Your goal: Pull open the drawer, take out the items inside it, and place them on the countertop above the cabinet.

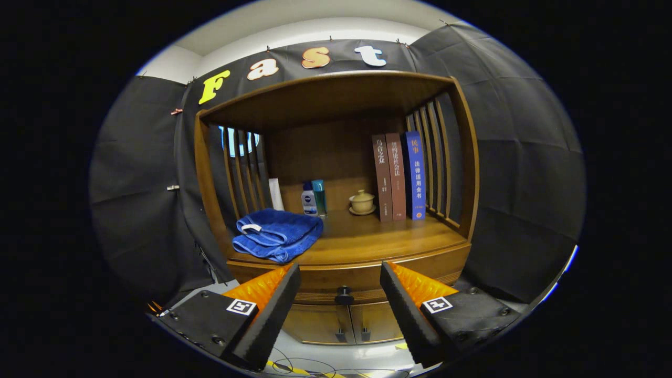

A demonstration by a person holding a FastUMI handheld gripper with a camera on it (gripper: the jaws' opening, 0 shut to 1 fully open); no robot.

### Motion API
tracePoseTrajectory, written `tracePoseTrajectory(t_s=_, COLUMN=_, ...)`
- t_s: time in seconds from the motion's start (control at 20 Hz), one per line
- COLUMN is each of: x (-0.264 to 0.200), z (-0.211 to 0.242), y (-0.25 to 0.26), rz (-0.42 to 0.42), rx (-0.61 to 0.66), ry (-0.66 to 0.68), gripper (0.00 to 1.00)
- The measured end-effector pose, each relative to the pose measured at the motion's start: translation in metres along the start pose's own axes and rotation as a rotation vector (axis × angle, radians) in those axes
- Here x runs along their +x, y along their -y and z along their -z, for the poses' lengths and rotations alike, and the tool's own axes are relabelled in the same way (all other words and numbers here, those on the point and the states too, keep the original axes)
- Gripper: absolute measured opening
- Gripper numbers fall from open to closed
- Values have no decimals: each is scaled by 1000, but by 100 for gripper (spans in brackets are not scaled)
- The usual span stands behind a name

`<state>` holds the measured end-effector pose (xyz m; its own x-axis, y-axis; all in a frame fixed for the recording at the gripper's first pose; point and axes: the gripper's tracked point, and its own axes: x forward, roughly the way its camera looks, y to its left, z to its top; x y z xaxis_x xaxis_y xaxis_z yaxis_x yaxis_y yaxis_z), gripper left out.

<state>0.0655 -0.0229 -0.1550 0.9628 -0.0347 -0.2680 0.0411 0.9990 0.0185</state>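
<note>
A wooden cabinet stands ahead of me with its drawer (pixel 346 281) pushed in flush under the countertop (pixel 378 239). The drawer's dark round knob (pixel 344 295) sits beyond and between my fingertips. My gripper (pixel 341 275) is open, its fingers spread wide with nothing between them, a short way off from the drawer front. The drawer's contents are hidden.
On the countertop lie a folded blue towel (pixel 278 233) at the left, bottles (pixel 314 198) and a lidded cup (pixel 362 202) at the back, and three upright books (pixel 399 176) at the right. Two small cabinet doors (pixel 346 323) sit below the drawer. Slatted side rails (pixel 438 163) and a top shelf frame the counter.
</note>
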Motion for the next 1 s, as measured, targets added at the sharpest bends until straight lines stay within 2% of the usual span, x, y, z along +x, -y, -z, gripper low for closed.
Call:
tracePoseTrajectory(t_s=0.35, x=61, z=65, y=7, rz=10, rx=-11, ry=-117, gripper=99)
tracePoseTrajectory(t_s=0.8, x=120, z=123, y=15, rz=36, rx=11, ry=-244, gripper=97)
tracePoseTrajectory(t_s=0.95, x=130, z=138, y=17, rz=45, rx=19, ry=-277, gripper=86)
tracePoseTrajectory(t_s=1.0, x=131, z=141, y=12, rz=27, rx=15, ry=-295, gripper=74)
